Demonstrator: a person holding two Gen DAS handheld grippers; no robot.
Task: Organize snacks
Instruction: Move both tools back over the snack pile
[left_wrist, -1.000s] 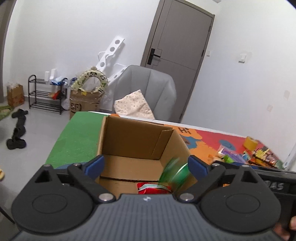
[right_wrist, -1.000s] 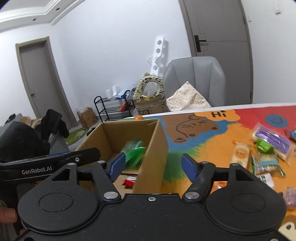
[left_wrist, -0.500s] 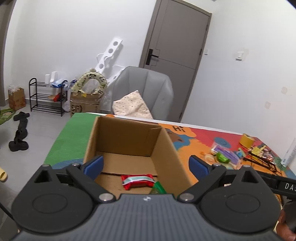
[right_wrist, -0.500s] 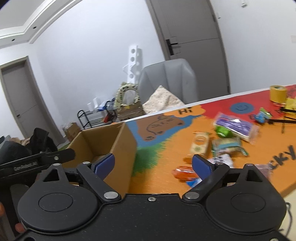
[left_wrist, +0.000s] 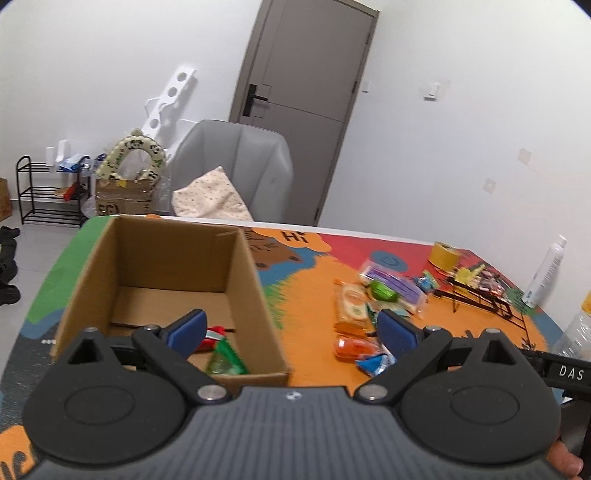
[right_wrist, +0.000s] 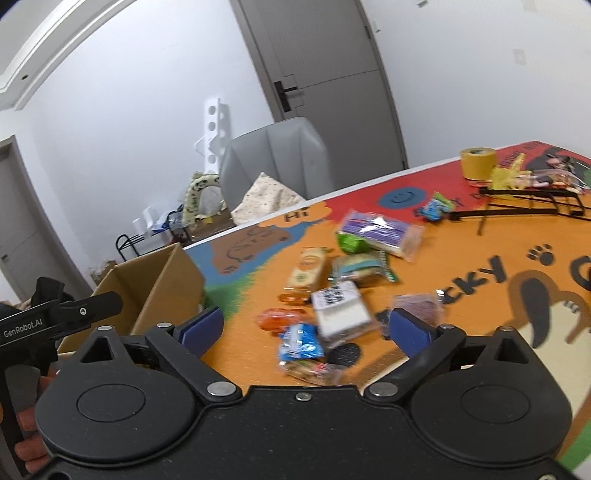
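Both claws stand wide open with nothing between their blue pads. Right claw: its jaws have just been opening further, and it hangs over a heap of snack packets on the tabletop. Framed between its pads lie a white packet with a black code square, a blue packet just nearer, and a clear wrapper nearest of all (its contents too blurred to tell). An orange packet lies to the left of those, a dark reddish pouch to the right. Farther out are a tan biscuit pack, a green packet and a purple-and-white pack. A roll of yellow tape stands near the far edge beside a black wire rack.

Left claw hovers at the near right corner of the open cardboard box, one pad over the box, the other over the tabletop. Inside the box, near its front wall, lie a red packet and a green packet, touching. A grey chair with a spotted cushion sits behind the tabletop.
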